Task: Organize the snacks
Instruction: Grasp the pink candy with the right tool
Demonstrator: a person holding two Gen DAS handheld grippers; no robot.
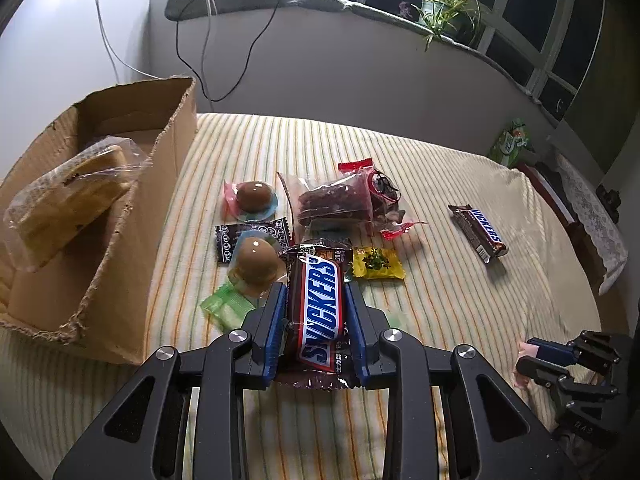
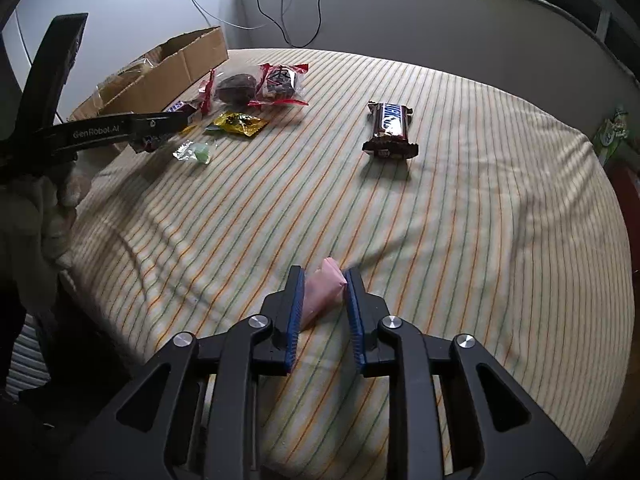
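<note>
Left gripper point(image 1: 316, 300) clamped on a chocolate bar point(image 1: 318, 312) lying lengthwise between the pads, cardboard box point(image 1: 132, 216) close by on its left, right gripper point(image 2: 324, 292) pinching a pink sachet point(image 2: 322, 294) on the bedspread point(image 2: 440, 240), far from that box.

Snickers bar point(image 1: 318, 312) clamped lengthwise; pink packet point(image 2: 323, 294) pinched; 2nd Snickers point(image 2: 391, 130) flat on bedspread.
</note>
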